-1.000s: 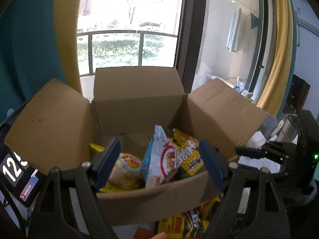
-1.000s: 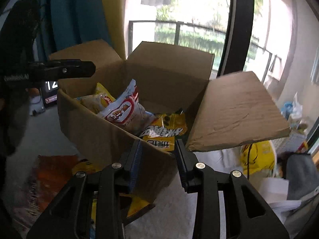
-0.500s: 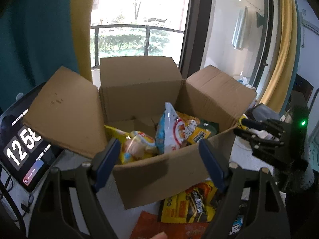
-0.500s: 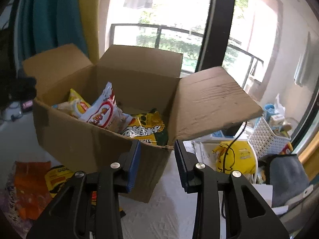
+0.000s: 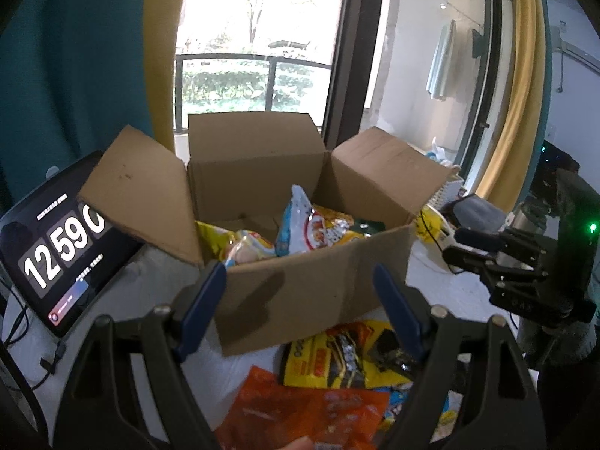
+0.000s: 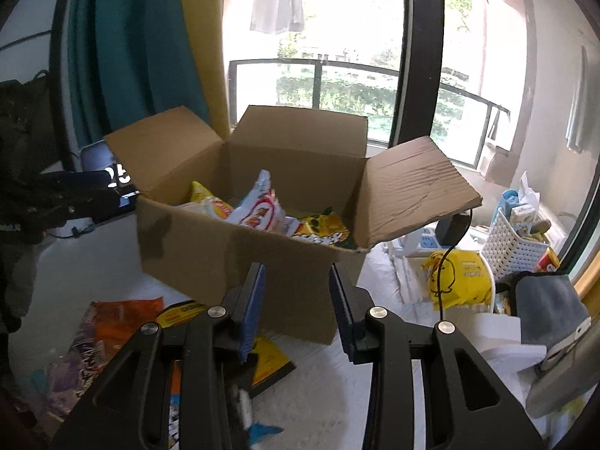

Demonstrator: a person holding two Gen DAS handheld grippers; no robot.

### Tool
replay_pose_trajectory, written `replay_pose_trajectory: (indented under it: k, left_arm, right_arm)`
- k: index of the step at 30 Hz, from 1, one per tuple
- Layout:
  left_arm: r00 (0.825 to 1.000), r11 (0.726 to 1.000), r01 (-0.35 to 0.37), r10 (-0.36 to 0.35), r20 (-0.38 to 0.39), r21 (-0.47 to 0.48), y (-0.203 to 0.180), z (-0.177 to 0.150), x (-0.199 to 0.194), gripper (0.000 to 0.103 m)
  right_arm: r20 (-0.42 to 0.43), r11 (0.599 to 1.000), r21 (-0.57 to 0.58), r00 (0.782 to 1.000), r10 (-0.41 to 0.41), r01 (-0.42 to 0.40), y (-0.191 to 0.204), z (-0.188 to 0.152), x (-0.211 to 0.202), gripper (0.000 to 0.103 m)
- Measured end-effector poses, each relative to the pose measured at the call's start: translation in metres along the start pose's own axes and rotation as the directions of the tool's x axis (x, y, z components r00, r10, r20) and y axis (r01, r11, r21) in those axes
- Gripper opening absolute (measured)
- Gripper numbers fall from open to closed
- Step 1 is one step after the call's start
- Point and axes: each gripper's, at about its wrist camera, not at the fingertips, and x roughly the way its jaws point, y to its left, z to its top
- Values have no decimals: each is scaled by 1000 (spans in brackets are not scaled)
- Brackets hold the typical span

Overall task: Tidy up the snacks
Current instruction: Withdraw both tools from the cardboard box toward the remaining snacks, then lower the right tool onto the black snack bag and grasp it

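From the left wrist view, the left gripper (image 5: 300, 311) has its blue fingers (image 5: 202, 307) spread wide, and they hold nothing. Just past them stands an open cardboard box (image 5: 311, 292) on the white desk (image 5: 150, 281), with its flaps folded out. Snack bags sit inside the box: a white and blue bag (image 5: 305, 230) stands up tall in the middle, and a yellow bag (image 5: 240, 242) lies to its left. On the desk in front of the box lie more snacks: a yellow and black bag (image 5: 337, 356) and an orange bag (image 5: 296, 412) nearer the camera. A dark tablet (image 5: 56, 247) with big white numbers leans at the left of the box. The right gripper (image 5: 472, 247) shows at the right side, near the box corner. From the right wrist view, the right gripper (image 6: 298, 307) has its fingers (image 6: 253, 307) close together, with a small gap, and nothing is held between them. They point at the front corner of the box (image 6: 232, 255). The white bag (image 6: 258, 210) and a yellow bag with big letters (image 6: 326, 230) show inside. An orange bag (image 6: 116, 322) lies on the desk at the left. A white basket (image 6: 513, 247) stands at the right, beside a yellow bag (image 6: 459, 277) outside the box.
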Motion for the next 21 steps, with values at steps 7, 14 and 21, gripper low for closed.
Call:
replay_pose_trajectory:
  k: [7, 14, 21]
  left_arm:
    - [1000, 1000, -1, 0, -17, -4, -2, -19, -15, 82]
    - [998, 1000, -3, 2, -68, -10, -1, -47, -17, 82]
    - [989, 1000, 11, -8, -146, 20, -5, -74, -8, 82]
  right_arm:
    - [-12, 1000, 0, 1000, 11, -11, 12, -12, -14, 38]
    - [-43, 1000, 15, 999, 22, -21, 18, -29, -18, 38]
    - [-79, 999, 27, 996, 34, -32, 23, -47, -16, 41]
